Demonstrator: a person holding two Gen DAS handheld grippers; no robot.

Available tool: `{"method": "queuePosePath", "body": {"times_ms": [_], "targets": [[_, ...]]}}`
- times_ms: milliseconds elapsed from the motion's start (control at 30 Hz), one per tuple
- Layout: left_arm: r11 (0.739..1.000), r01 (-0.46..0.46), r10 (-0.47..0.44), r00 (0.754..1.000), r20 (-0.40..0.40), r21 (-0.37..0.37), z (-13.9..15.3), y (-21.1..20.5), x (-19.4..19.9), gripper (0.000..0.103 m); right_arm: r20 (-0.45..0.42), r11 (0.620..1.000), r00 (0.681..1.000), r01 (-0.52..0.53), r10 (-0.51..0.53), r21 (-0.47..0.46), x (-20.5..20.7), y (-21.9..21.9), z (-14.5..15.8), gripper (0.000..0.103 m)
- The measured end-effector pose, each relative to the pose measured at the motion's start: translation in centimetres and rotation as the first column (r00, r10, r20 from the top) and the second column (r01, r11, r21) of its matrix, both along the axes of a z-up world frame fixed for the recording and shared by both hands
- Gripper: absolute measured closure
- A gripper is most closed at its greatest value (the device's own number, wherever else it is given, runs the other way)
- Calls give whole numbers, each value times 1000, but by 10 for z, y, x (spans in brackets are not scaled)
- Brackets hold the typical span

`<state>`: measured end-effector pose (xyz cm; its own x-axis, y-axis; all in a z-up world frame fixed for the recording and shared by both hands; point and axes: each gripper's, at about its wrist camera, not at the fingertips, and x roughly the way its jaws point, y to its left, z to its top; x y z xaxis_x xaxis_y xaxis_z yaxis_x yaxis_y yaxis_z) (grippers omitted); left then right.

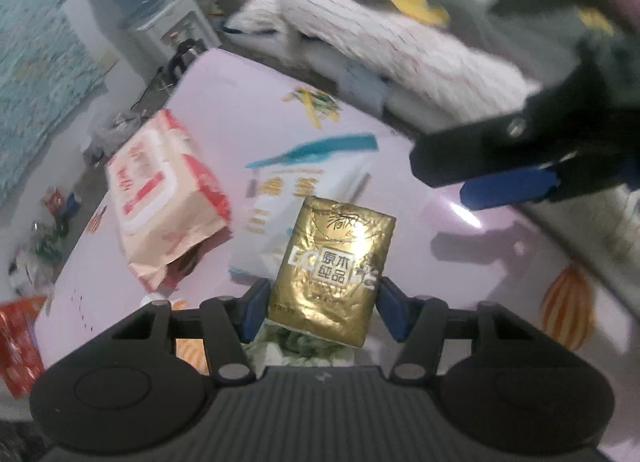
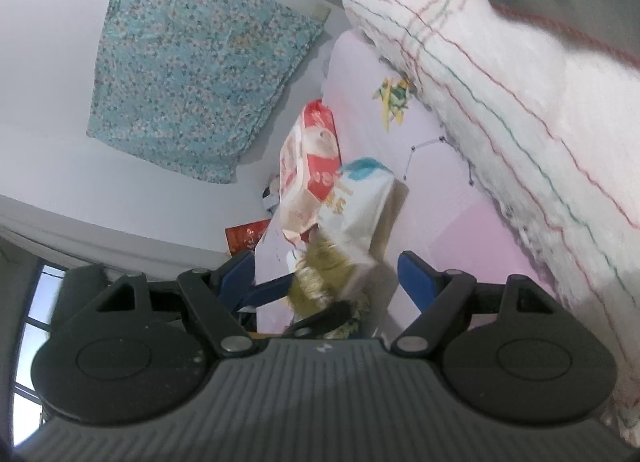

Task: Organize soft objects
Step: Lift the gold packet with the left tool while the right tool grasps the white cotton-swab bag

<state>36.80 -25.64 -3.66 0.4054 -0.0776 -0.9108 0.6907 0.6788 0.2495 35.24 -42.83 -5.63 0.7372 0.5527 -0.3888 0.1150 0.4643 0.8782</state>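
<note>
A shiny gold tissue pack (image 1: 332, 266) stands tilted between the blue fingers (image 1: 256, 310) of my left gripper (image 1: 324, 310); both pads press its sides, so the gripper is shut on it. Behind it on the pink tabletop (image 1: 240, 102) lie a white-and-teal tissue pack (image 1: 288, 190) and a red-and-beige soft pack (image 1: 160, 198). My right gripper (image 1: 444, 182) hovers at the right, above the table. In the right wrist view my right gripper (image 2: 328, 282) is open; the gold pack (image 2: 320, 278) and the left gripper's finger (image 2: 264, 290) show beyond its jaws, untouched by it.
A rolled white striped blanket (image 1: 400, 46) and grey clothes (image 1: 560, 2) pile along the table's far right side. A teal floral cloth (image 2: 188, 78) lies off the table. A water dispenser (image 1: 160, 22) and a red bag (image 1: 16, 342) stand on the floor at the left.
</note>
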Motion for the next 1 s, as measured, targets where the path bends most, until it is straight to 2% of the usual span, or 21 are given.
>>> {"method": "queuePosePath", "body": {"times_ms": [167,367,467,500,567,633,733,833,1000], "targets": [[994,-63,65,998,20,-84,38,27,-5,45,-26,998,1000,8,-10,-63,24,9,1,24],[987,-116,124,990,64,-115,64,63,-8,45,-81,991,997,-6,-5,-136,62,29,-8,27],[981,-148,158,985,73,-122,73,80,-7,45,-101,986,995,-17,0,-168,78,43,-12,35],[980,-158,168,983,74,-124,75,85,-7,45,-113,984,994,-18,-2,-175,83,47,-14,41],[976,-173,184,980,75,-130,79,93,-8,45,-134,983,991,-22,-3,-182,91,54,-22,57],[973,-185,196,978,74,-140,82,100,-9,45,-158,984,987,-16,-13,-177,97,58,-35,80],[966,-203,216,974,70,-157,85,110,-10,45,-158,994,987,8,-26,-113,99,57,-51,88],[959,-223,238,969,69,-176,92,119,-13,45,-108,997,994,14,-22,-75,95,56,-51,97],[938,-254,277,958,70,-238,113,139,-24,45,-81,999,996,45,-47,-23,73,46,-42,100]]}}
